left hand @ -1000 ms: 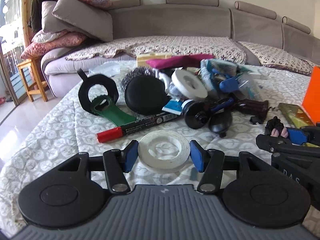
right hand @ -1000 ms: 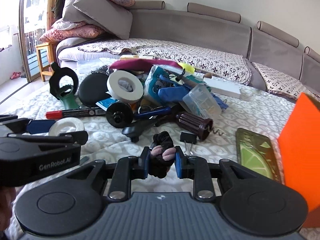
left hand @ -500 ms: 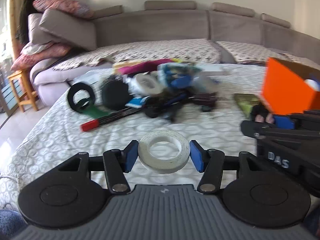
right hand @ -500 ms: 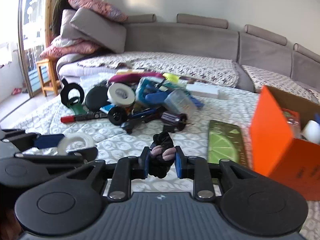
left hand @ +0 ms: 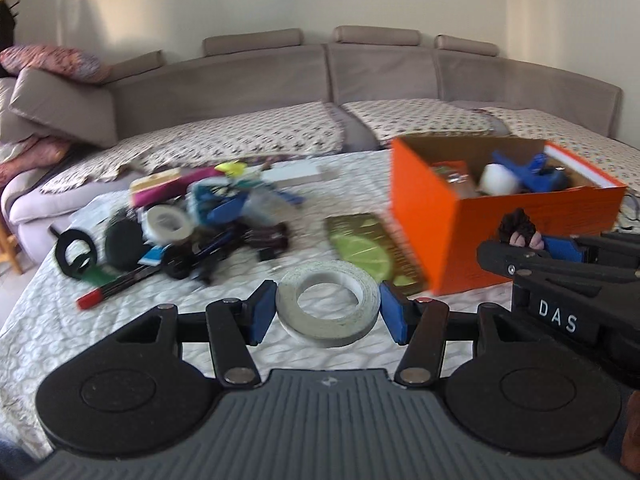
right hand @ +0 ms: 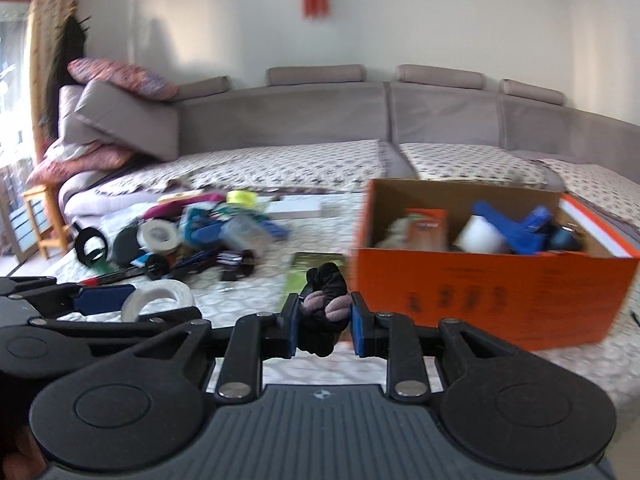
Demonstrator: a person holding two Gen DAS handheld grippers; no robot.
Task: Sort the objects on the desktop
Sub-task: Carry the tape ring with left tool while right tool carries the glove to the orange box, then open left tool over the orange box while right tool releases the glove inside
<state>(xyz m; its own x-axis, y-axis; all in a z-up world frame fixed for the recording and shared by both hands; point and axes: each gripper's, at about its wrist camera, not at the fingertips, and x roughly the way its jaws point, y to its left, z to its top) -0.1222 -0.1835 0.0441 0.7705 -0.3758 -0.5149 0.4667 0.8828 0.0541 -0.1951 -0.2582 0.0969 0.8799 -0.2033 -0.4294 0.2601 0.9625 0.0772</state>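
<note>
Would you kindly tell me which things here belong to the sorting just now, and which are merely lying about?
In hand: tape roll in left gripper; black scrunchie in right gripper; orange box.

Lying about: red-capped marker; lime-print tin; grey sofa.

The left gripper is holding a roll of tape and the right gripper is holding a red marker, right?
Not quite. The right gripper holds a black hair scrunchie, not a marker, as the right wrist view shows. The left gripper does hold the roll of tape.

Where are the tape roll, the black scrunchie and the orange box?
tape roll [left hand: 326,324], left wrist view, near rim of the ring.
black scrunchie [right hand: 325,292], right wrist view, its bunched middle.
orange box [right hand: 500,292], right wrist view, front wall.
</note>
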